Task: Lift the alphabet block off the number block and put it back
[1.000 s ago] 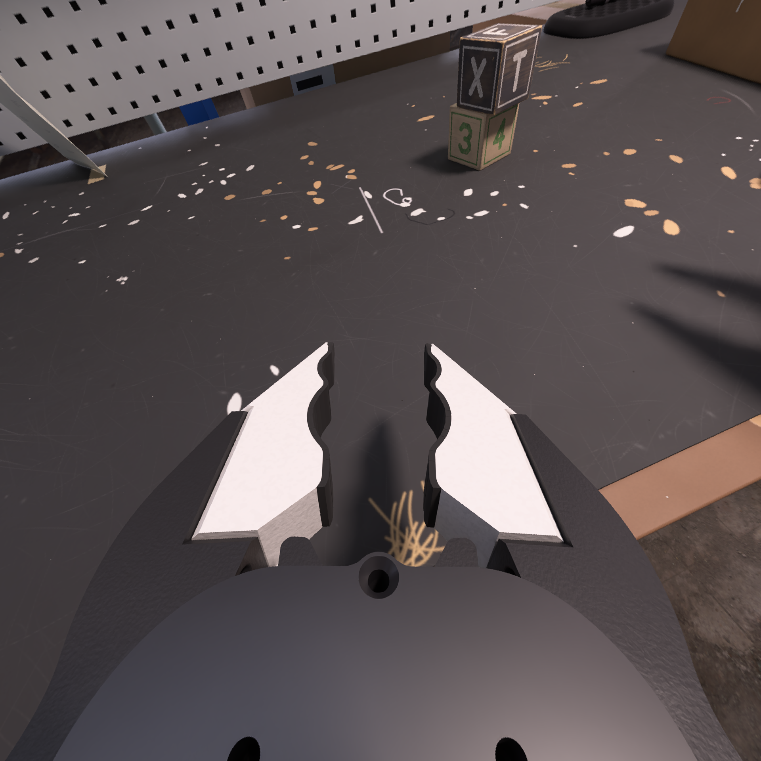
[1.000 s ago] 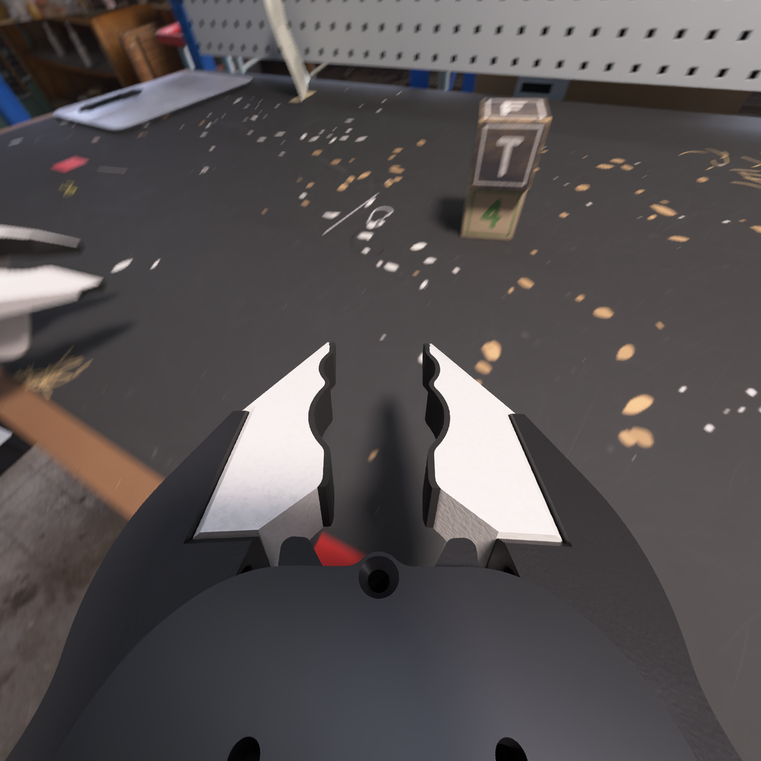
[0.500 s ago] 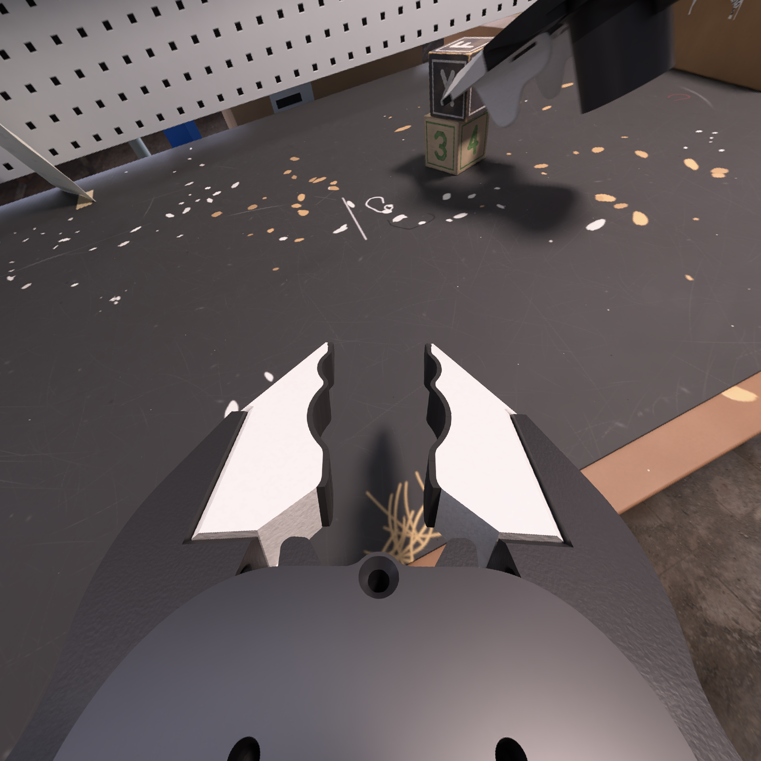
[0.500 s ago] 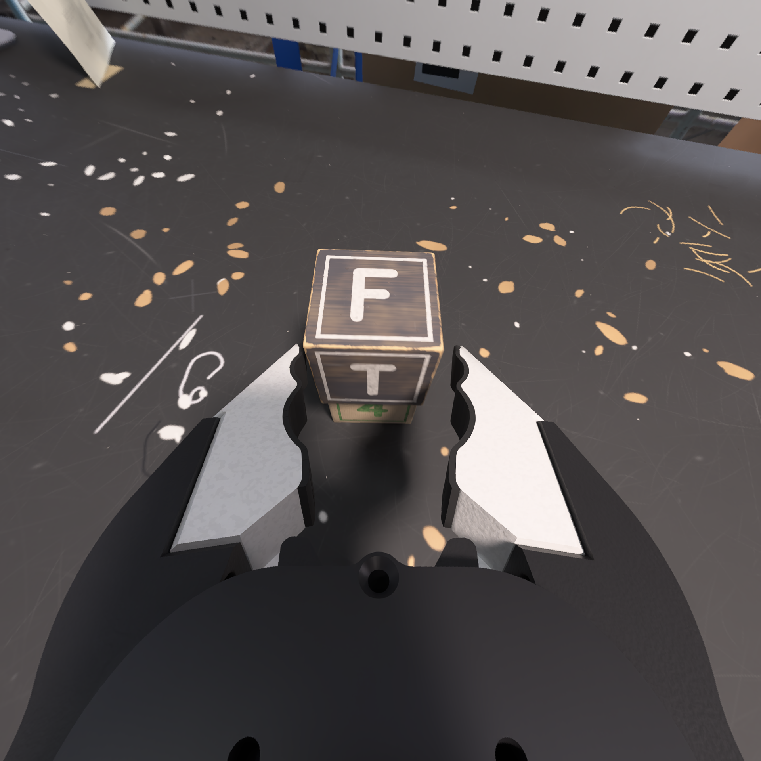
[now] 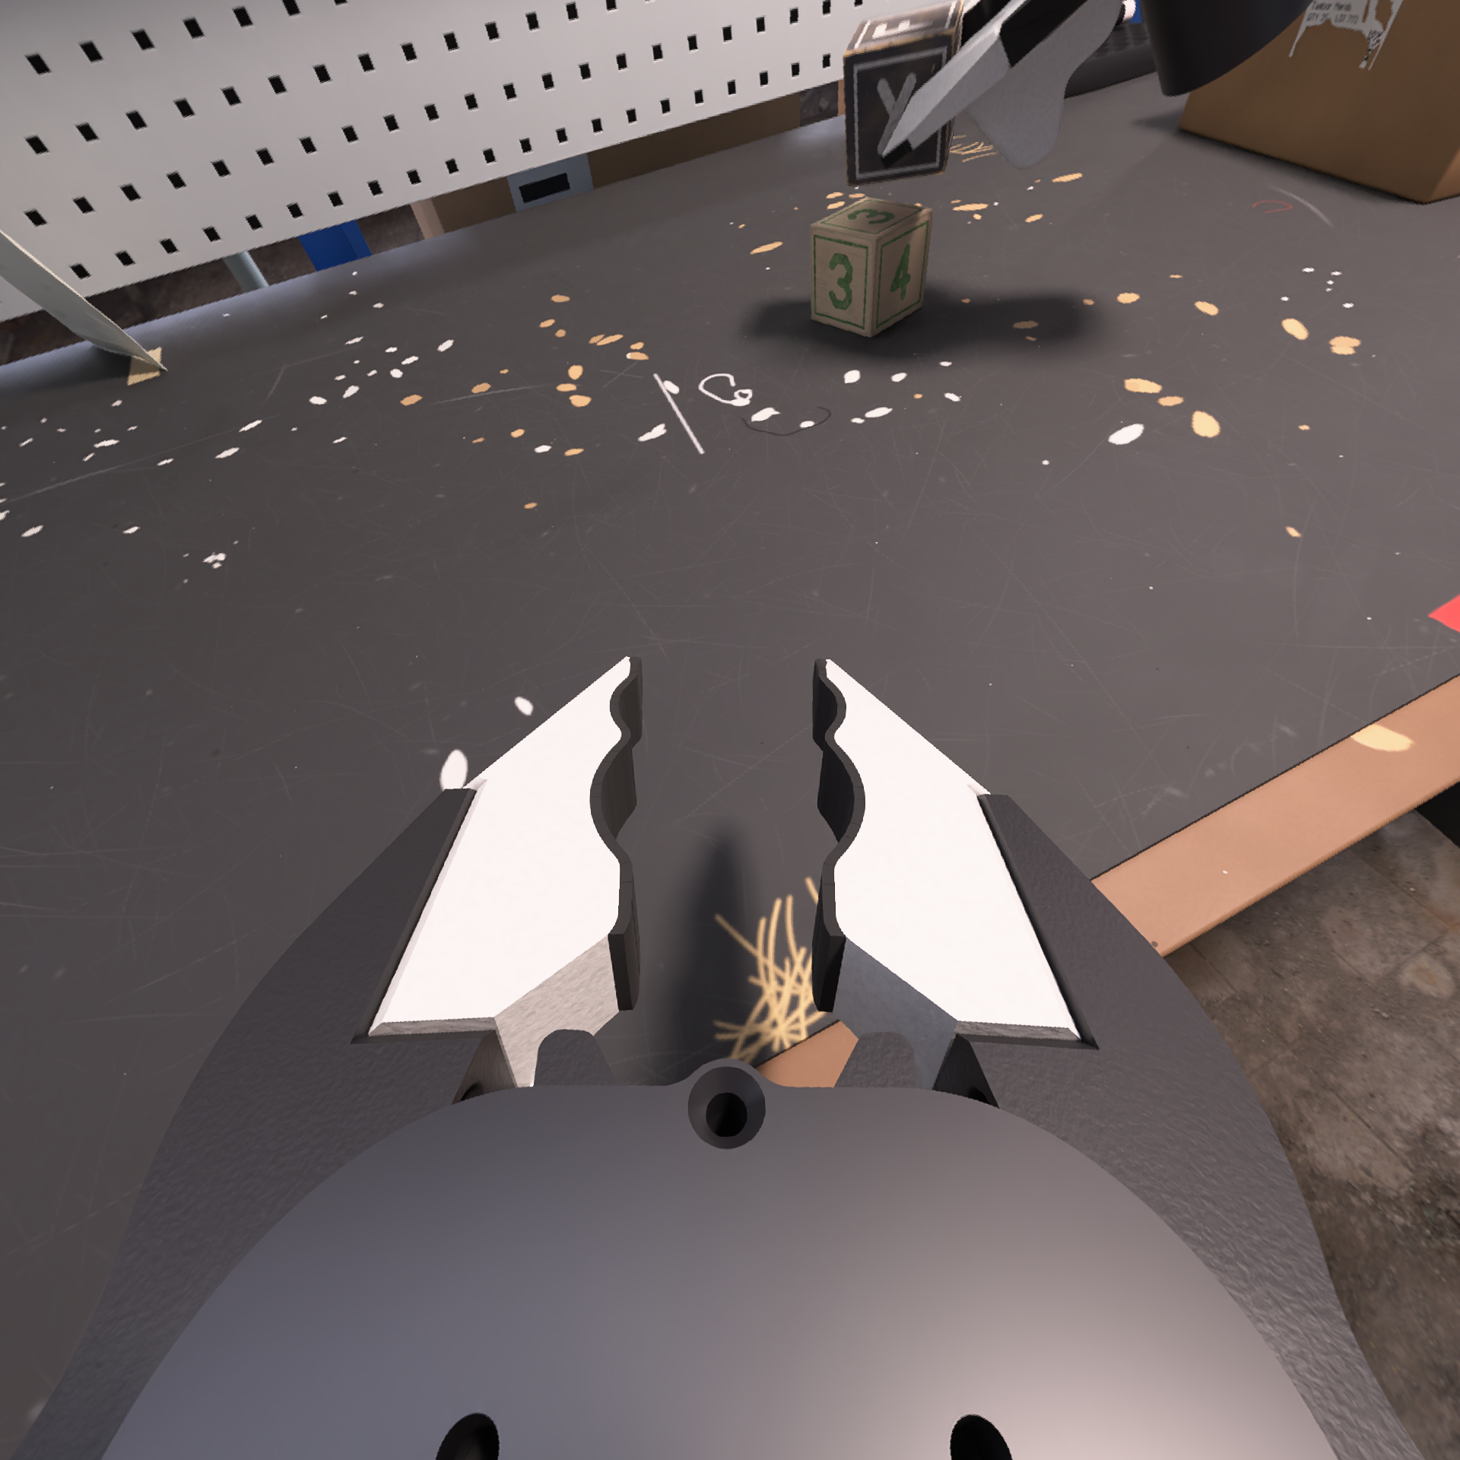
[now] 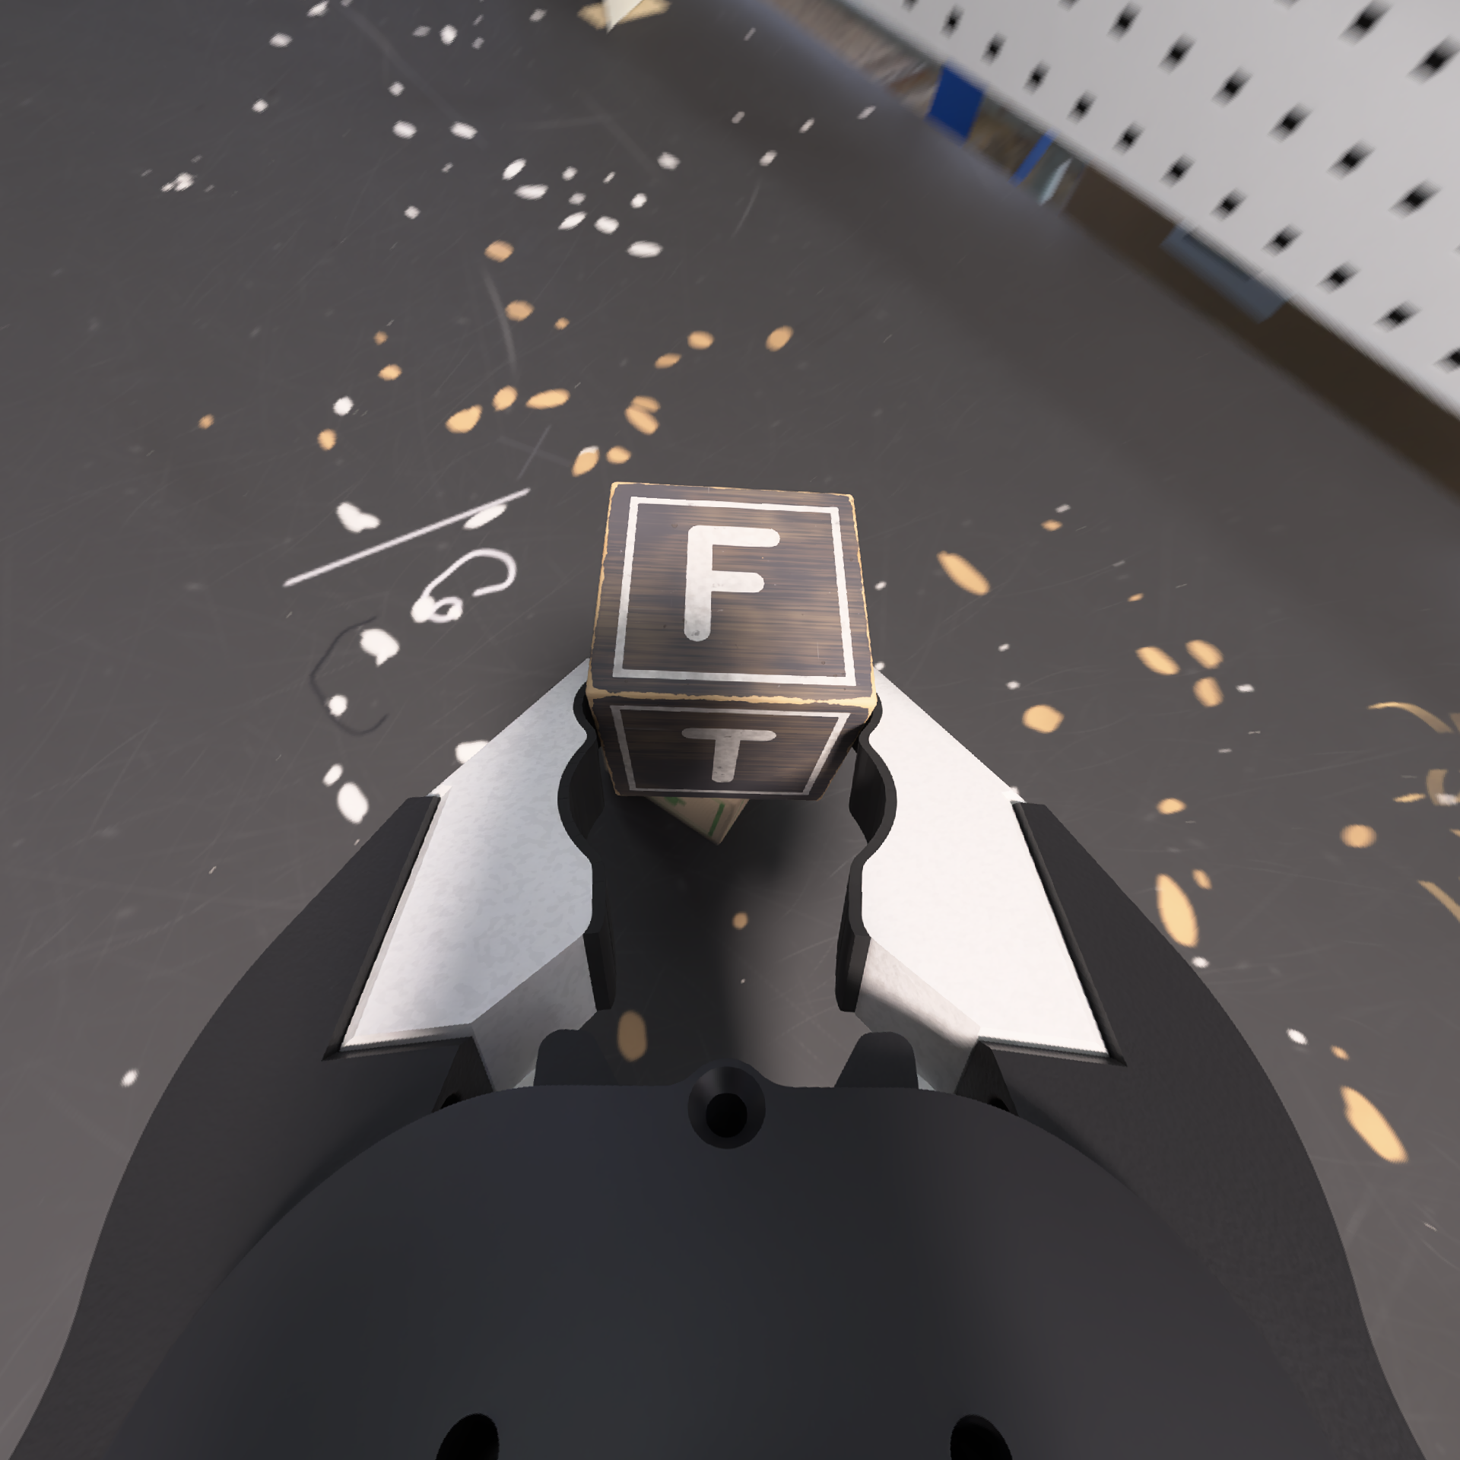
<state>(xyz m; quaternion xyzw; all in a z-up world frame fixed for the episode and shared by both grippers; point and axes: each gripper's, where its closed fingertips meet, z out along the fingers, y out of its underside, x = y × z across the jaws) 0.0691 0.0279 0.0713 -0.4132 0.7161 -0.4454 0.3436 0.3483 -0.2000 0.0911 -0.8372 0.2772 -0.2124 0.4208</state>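
Note:
My right gripper (image 6: 728,711) is shut on the dark alphabet block (image 6: 731,592) and holds it in the air. In the left wrist view the same block (image 5: 885,103) hangs clear above the tan number block (image 5: 867,269), with the right gripper (image 5: 948,118) clamped on it. The number block stands alone on the dark tabletop; only a corner of it (image 6: 703,818) shows under the held block in the right wrist view. My left gripper (image 5: 725,671) is open and empty, low over the near part of the table, far from both blocks.
A white pegboard (image 5: 395,118) runs along the back of the table. A cardboard box (image 5: 1343,103) stands at the far right. The table's wooden front edge (image 5: 1264,829) lies to my left gripper's right. Paint flecks and straw scraps dot the surface.
My right gripper closed on the alphabet block and lifted it off the number block, turning as it rose. My left gripper stayed open and barely moved.

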